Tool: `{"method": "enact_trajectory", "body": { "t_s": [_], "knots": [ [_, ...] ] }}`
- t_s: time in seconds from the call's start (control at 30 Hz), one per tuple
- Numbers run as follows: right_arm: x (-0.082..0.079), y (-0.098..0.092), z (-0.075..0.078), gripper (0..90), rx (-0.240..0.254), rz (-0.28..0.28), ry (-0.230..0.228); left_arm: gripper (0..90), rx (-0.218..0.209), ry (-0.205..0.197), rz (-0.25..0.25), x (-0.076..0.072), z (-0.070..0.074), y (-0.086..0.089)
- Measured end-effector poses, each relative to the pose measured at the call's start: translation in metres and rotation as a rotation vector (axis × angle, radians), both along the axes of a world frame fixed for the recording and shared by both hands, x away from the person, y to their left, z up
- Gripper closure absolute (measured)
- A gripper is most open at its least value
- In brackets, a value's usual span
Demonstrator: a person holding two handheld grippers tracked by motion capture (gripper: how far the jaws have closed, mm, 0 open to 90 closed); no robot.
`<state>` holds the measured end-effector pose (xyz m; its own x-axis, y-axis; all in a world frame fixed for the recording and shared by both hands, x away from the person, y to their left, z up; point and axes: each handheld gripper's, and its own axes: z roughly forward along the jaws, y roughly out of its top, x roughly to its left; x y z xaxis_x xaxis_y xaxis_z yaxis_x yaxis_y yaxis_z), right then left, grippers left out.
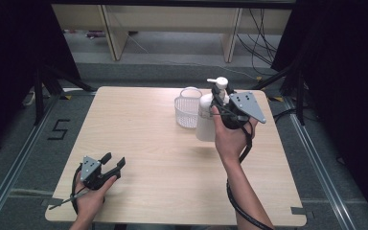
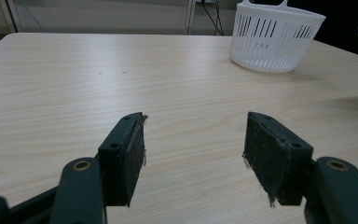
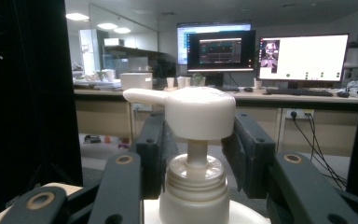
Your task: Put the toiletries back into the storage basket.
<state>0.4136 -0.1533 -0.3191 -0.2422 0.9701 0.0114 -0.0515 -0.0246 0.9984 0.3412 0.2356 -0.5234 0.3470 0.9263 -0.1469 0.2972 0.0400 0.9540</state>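
Between the pads of the right tool (image 3: 193, 154), a white pump bottle (image 1: 206, 120), clamped at the neck just under the pump head (image 3: 186, 109), jaws pressing on either side of the collar. Held high on the narrow part, probably because the body is too wide for the jaws and the neck gives a firm seat. Bottle upright, spout pointing to the left in the right gripper view, away from the pads, so nothing presses the pump down. Seen from the high view, right tool (image 1: 230, 112) at the far right part of the surface (image 1: 143, 158), bottle hanging just beside the basket (image 1: 188, 111), on its right; base apparently lifted a little off the wood, though hard to tell for certain. Likely a carry toward the basket, or a lift out of it; cannot tell which.

Nearer the person, left tool (image 1: 112, 165) resting low at the front left corner of the surface, jaws spread wide, nothing between the pads (image 2: 133, 158), parked well apart from the bottle, seemingly to keep out of the way.

Basket (image 2: 275, 39): white, slotted wall, handle loop at the rim, standing upright; through the slots no contents visible, inside appearing empty. Bottle opaque, fill level not readable
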Motion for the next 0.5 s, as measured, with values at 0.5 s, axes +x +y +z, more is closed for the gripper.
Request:
{"method": "enact_trajectory", "body": {
  "t_s": [0.5],
  "knots": [
    [0.0092, 0.0028, 0.007, 60.5, 0.02, 0.001, -0.004, 37.4, -0.001, -0.004, -0.003, 0.0004, -0.0003, -0.0002]
  ]
}}
